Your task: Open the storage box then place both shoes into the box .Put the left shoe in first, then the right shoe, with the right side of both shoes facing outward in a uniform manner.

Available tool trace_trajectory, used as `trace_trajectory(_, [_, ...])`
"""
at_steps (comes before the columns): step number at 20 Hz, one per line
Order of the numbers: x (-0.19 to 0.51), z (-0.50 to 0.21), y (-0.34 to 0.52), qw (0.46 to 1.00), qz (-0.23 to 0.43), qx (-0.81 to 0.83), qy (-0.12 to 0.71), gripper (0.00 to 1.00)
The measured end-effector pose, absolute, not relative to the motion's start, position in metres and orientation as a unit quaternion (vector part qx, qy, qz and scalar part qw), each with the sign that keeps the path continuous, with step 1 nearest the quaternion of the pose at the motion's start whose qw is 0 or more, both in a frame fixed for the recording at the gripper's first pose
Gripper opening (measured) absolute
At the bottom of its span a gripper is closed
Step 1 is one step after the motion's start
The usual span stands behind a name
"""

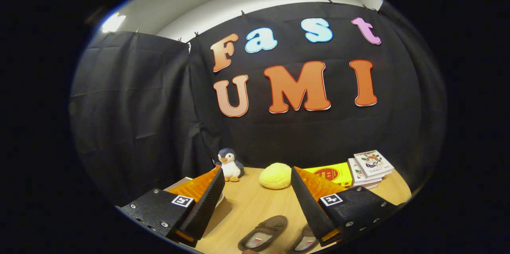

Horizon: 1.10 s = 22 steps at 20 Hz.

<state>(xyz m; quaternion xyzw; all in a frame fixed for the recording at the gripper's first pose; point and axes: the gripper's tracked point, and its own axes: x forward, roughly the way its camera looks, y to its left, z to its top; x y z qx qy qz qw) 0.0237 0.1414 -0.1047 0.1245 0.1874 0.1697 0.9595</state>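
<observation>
Gripper view: gripper (257, 190) fingers spread wide, nothing between the pads, held above a light wood-grain table (255, 206). Two brown slippers w/ soft suede-like uppers lie side by side on the table, low between the fingers: left one (263, 233) shows most of its oval shape, long axis slanting up-right; right one (305, 241) partly hidden by the right finger, heading unclear. Beyond the fingertips: round, soft yellow plush (275, 175), fuzzy penguin toy (229, 164) upright, flat yellow box (330, 173), stack of books (370, 168) near the cloth wall. Pale flat box edge (217, 216) beside left finger, mostly hidden.
</observation>
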Motion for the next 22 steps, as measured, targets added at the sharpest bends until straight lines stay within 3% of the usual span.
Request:
trace_trajectory(12, [-0.033, -0.217, 0.257, 0.845, 0.298, 0.204, 0.394, 0.98])
trace_trajectory(22, [-0.088, -0.272, 0.337, 0.692, 0.401, 0.298, 0.521, 0.98])
